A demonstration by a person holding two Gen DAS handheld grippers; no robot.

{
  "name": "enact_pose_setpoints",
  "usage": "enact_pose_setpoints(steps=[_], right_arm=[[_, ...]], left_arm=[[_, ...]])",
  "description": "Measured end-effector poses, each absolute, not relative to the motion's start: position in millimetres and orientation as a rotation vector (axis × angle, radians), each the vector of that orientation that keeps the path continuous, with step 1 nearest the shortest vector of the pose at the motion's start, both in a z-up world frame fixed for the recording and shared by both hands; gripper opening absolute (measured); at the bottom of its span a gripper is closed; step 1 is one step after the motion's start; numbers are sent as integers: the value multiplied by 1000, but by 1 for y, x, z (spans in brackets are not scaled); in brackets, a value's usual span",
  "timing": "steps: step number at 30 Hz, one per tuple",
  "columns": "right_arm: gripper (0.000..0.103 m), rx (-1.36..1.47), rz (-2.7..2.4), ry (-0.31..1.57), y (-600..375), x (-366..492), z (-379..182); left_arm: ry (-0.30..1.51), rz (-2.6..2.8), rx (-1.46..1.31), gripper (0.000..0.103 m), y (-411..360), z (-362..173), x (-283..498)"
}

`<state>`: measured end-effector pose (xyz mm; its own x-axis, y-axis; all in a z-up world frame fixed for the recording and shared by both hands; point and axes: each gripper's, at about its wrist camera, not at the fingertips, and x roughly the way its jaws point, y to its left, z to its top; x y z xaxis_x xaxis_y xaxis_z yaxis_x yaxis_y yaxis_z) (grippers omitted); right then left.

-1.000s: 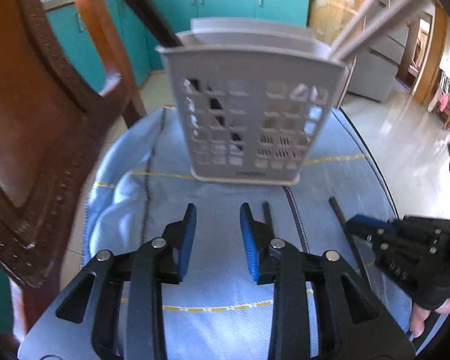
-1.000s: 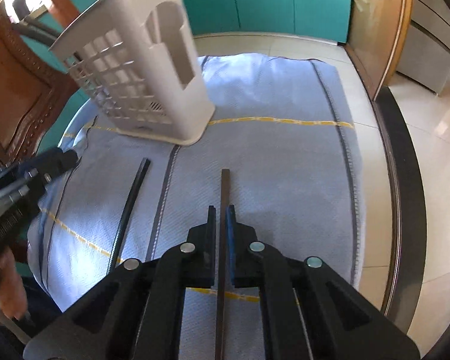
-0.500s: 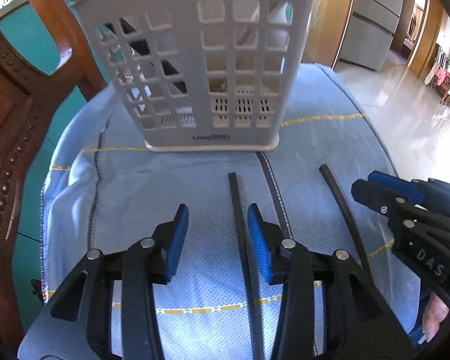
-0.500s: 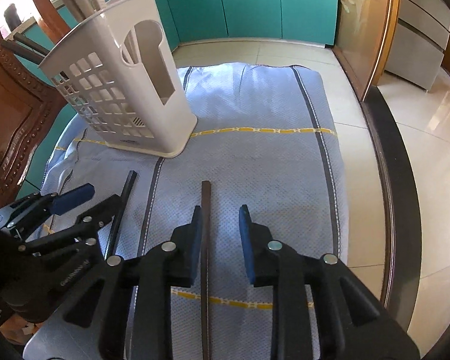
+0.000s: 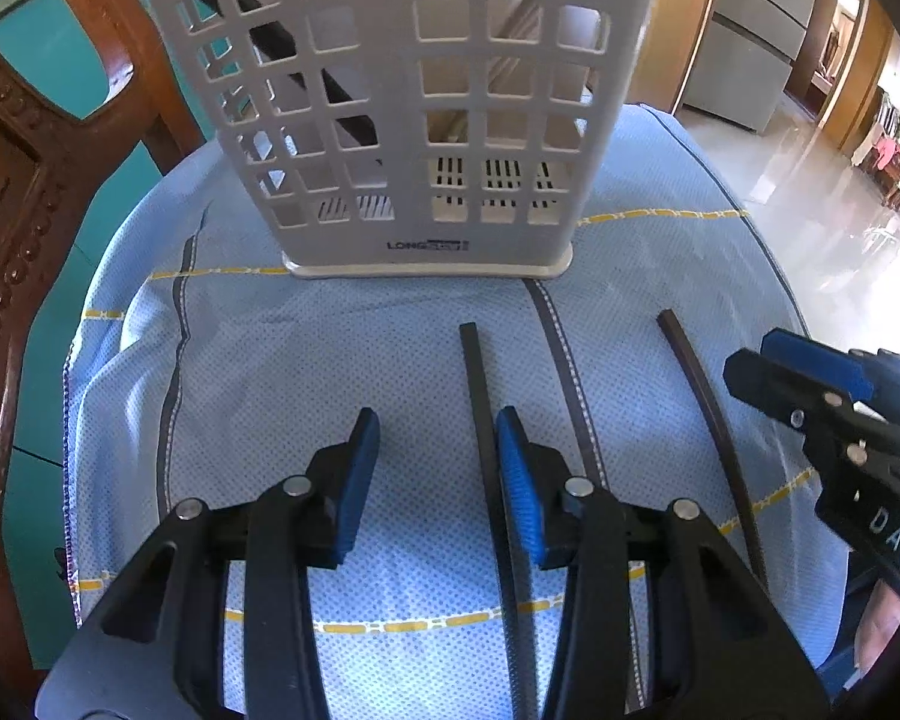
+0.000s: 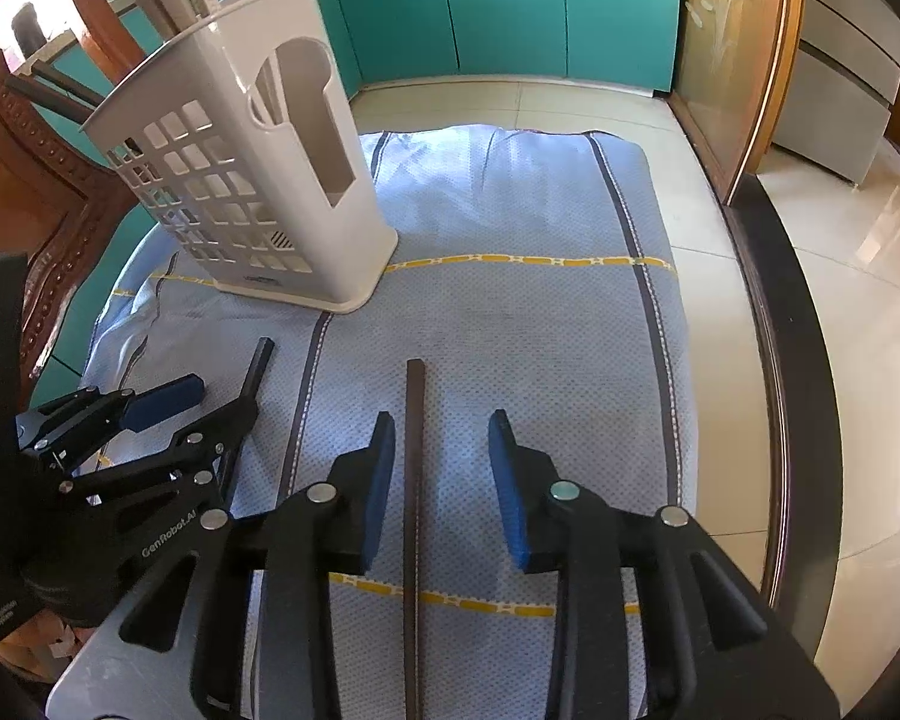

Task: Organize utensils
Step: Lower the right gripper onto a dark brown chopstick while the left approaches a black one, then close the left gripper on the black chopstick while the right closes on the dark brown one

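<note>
Both claws gape wide, gripping nothing: left claw [image 5: 438,456] and right claw [image 6: 441,462] each straddle 1 dark chopstick [image 6: 414,480].

Blue cloth [image 6: 510,324] covers the work surface, with dark stripes and yellow dashed lines; bunched up at the left edge. Carved wooden chair [image 5: 24,228] sits far left, right against the cloth edge. Teal cabinets [image 6: 510,6] run along the far wall. Wood-framed glass door [image 6: 732,60] far right, grey drawers [image 6: 834,90] beyond it. Pale glossy floor tiles [image 6: 858,324] on the right.
</note>
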<state>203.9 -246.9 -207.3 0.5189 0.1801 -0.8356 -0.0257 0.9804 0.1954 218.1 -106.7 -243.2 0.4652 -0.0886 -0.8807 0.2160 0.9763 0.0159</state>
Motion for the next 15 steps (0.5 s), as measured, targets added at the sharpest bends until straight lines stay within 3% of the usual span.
enact_pose_setpoints(steps=[6,7,10,15], right_arm=[[35,144,130,1022,-240,204,-208],[35,143,129,1022,-240,204,-208],[35,143,127,1025,-239,206,-209],[35,138,134,1025,-234,206,-209]], left_arm=[[1084,-180,132,43,-95,-245,227],[1085,-179,140,41,-92,-244,227],[1096,-181,168,15,-88,-244,224],[1102,-190,180,11,-78,-241,211]])
